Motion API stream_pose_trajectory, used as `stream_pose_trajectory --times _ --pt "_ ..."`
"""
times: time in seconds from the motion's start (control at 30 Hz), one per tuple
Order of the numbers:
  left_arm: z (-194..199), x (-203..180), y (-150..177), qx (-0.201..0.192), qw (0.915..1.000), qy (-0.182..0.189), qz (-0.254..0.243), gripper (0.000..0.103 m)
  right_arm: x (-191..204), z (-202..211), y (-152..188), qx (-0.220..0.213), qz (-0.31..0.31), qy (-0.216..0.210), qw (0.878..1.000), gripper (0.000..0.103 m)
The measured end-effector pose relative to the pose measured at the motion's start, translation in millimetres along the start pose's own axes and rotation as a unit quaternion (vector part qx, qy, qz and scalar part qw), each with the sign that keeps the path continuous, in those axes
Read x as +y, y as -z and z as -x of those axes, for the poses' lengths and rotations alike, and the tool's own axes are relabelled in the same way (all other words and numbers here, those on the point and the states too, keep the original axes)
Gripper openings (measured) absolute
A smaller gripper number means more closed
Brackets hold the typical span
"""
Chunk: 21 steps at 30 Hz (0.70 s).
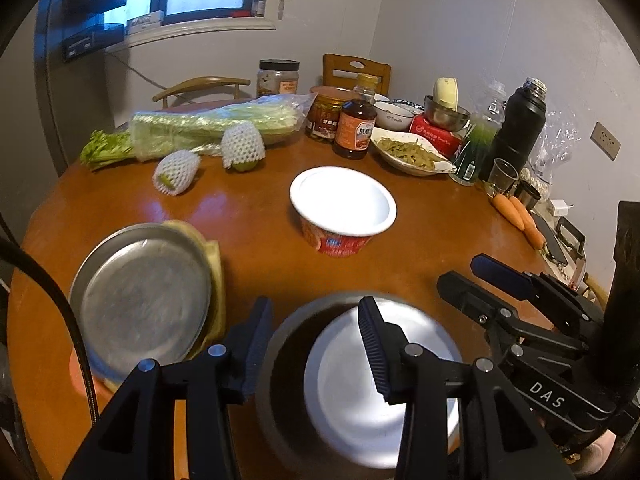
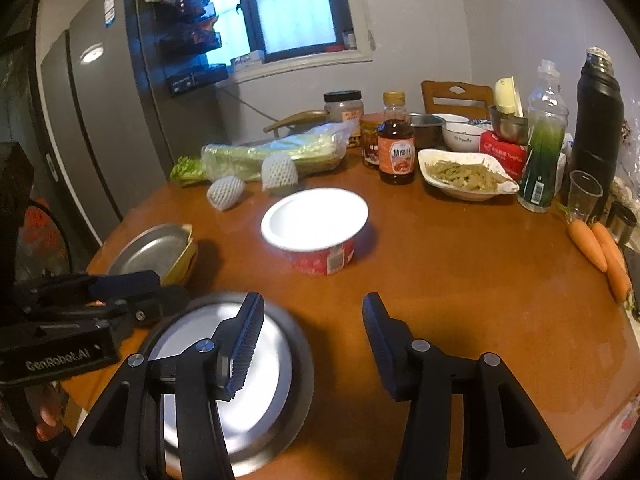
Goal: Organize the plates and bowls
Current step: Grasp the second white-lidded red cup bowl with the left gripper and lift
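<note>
Both grippers (image 1: pixel 314 344) (image 2: pixel 314 344) slightly parted, empty.

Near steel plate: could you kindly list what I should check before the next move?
1. Left gripper open, fingers astride the near steel plate rim, not pressing: ok.
2. Right gripper open, astride the opposite rim, not pressing: ok.
3. Near steel plate empty: cannot tell, because of glare and blur.
4. Second steel plate sits on the yellow bowl with nothing on top: ok.
5. Noodle cup stands apart from both plates on the table: ok.
</note>
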<state>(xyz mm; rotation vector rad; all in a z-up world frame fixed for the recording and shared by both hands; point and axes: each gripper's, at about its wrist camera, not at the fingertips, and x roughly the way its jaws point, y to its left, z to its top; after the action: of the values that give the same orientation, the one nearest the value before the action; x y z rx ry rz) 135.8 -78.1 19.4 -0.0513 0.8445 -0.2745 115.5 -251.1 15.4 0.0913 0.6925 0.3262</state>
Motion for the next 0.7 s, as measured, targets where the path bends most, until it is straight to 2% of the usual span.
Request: stream_pose_trajectory --times 0.27,0.4,0.7 --pt "-32 1 -36 0.015 0.9998 0.008 0.012 0.044 -15 -24 -28 0.002 -0.007 0.004 1.0 0.053" --pt "-49 8 -45 0.031 0.9984 0.029 0.037 0.044 -24 -43 -36 0.012 -0.015 0.003 1.0 0.053" --pt "-75 14 -60 0.047 0.9973 0.024 0.05 0.044 -39 -77 -45 0.027 -0.041 -0.015 0.999 0.053"
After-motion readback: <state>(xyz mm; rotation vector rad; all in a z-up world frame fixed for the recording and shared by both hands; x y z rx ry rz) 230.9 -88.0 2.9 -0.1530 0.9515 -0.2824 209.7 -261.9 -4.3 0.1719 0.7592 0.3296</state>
